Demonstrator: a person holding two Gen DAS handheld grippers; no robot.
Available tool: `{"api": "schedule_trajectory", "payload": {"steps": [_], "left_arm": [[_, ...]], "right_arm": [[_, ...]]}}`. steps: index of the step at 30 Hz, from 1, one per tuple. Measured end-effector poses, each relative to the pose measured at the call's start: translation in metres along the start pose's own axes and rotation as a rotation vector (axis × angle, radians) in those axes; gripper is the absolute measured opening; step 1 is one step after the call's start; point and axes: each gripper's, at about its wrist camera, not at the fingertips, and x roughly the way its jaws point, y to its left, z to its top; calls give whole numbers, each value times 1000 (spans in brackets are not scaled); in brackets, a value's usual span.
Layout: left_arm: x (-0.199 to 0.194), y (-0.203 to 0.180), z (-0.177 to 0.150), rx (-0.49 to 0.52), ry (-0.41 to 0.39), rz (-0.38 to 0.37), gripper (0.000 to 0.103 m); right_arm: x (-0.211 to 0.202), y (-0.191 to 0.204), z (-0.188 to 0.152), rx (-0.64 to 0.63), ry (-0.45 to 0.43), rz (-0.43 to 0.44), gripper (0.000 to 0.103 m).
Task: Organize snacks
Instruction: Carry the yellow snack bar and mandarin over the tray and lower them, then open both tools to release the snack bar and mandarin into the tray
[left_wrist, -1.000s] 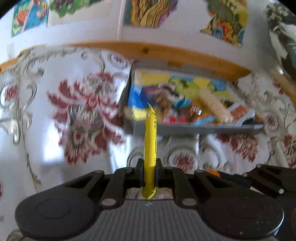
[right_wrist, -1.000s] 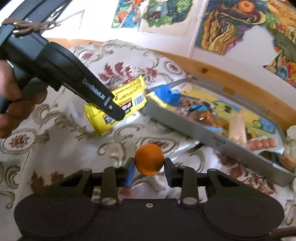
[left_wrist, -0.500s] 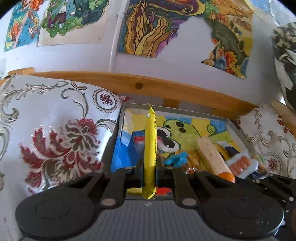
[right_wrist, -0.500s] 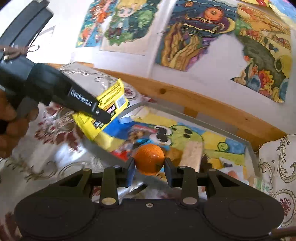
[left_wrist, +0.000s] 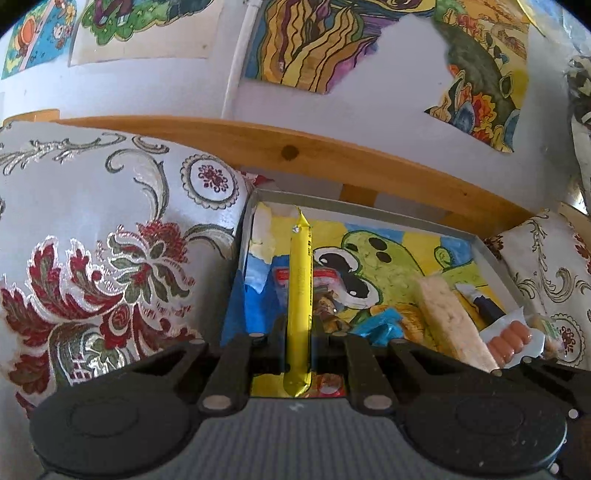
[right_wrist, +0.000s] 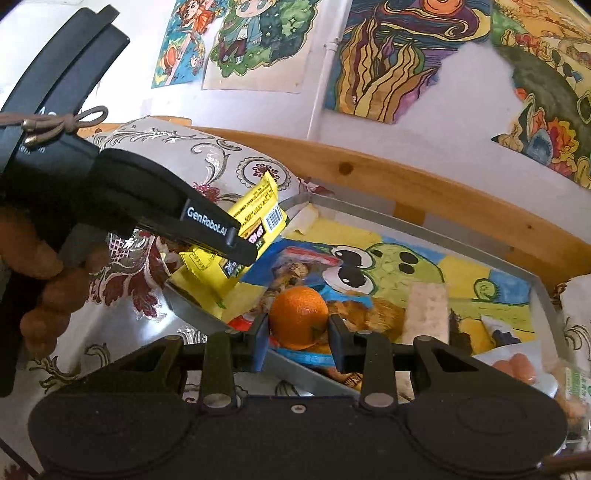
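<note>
Both grippers now further over the grey tray (left_wrist: 491, 258) than 0.5 s ago; tray fills more of each view. Left gripper (left_wrist: 300, 328) clamped tight on yellow snack packet (left_wrist: 300, 295), edge-on, above tray's left end. Right gripper (right_wrist: 298, 328) closed on orange (right_wrist: 298, 317), over tray's near wall. Rice cracker bar (right_wrist: 426, 314), sausage pack (left_wrist: 511, 338) lie in tray. Floral cloth (left_wrist: 110, 258) beside tray.

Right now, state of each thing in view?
left tool: shut on yellow snack packet, held over tray
right tool: shut on orange
tray: open, partly filled with snacks
sausage pack: sealed, lying in tray
rice bar: wrapped, lying in tray
</note>
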Motion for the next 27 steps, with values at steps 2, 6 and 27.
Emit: {"api": "schedule_trajectory", "payload": {"steps": [2, 6, 27], "left_arm": [[1, 2, -1, -4, 4, 0, 12], [3, 5, -3, -10, 10, 2, 13], [-4, 6, -5, -23, 10, 39, 27]], "right_arm": [[3, 1, 1, 6, 3, 1, 36], [7, 1, 3, 11, 13, -1, 37], [2, 3, 5, 1, 8, -15, 46]]}}
